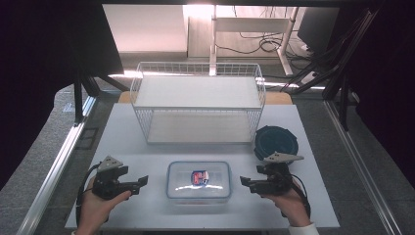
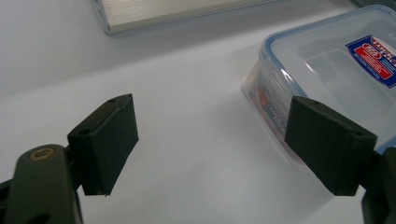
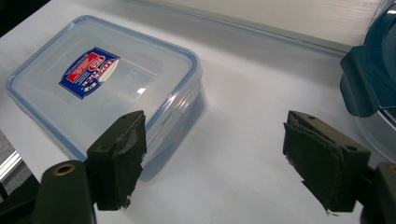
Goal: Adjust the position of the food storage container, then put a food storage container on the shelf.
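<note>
The white table (image 1: 127,142) carried a wire basket (image 1: 198,105) at the far side and a clear lidded container (image 1: 198,182) near the middle front, a dark round container (image 1: 276,142) to its right. The left claw (image 1: 142,182) and right claw (image 1: 243,182) flanked the clear box, both spread, pinching nothing (pads apart from it). Uneven closing could skid the smooth box sideways.

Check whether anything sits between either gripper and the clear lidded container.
Nothing visible does. The left gripper and right gripper flank the clear container, jaws open, with bare white table between. The wire basket and dark round container stand farther back.
</note>
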The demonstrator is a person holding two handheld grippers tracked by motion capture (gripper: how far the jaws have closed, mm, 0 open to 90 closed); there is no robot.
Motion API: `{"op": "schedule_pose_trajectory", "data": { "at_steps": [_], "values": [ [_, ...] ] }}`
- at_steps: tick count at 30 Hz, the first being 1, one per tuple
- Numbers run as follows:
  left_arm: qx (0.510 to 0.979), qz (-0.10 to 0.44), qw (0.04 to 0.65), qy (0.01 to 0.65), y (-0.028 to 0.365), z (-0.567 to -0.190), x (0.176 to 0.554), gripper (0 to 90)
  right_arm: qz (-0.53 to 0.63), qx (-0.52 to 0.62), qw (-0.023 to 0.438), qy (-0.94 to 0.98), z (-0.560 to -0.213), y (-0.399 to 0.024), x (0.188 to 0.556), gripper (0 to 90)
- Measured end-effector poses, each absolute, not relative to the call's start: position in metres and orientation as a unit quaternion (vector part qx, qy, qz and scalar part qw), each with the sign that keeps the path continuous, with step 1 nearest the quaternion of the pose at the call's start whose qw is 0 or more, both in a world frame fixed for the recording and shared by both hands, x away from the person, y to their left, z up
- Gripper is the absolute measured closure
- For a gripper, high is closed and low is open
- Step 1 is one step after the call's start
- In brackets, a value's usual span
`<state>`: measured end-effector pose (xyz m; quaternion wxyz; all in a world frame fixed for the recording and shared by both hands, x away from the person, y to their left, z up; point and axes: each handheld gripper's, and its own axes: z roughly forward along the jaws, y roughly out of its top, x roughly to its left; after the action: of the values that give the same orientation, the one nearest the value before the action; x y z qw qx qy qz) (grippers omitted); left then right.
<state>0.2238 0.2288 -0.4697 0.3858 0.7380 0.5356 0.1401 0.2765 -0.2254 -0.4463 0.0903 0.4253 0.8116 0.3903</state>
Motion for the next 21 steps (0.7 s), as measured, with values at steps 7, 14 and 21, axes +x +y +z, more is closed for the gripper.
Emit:
{"op": "schedule_pose_trajectory", "data": {
  "at_steps": [7,14,21],
  "values": [
    [0.736,0.139,0.39,0.535,0.2261,-0.4672,0.2233,15.6,0.401,0.43,0.079,0.805,-0.4478,-0.2252,0.2767,18.6],
    [0.733,0.129,0.393,0.539,0.2249,-0.4683,0.2244,14.0,0.41,0.433,0.067,0.8,-0.4475,-0.2259,0.2767,17.2],
    [0.73,0.128,0.393,0.544,0.2198,-0.4676,0.2252,10.1,0.417,0.438,0.047,0.795,-0.4499,-0.2226,0.2773,15.6]
  ]
}}
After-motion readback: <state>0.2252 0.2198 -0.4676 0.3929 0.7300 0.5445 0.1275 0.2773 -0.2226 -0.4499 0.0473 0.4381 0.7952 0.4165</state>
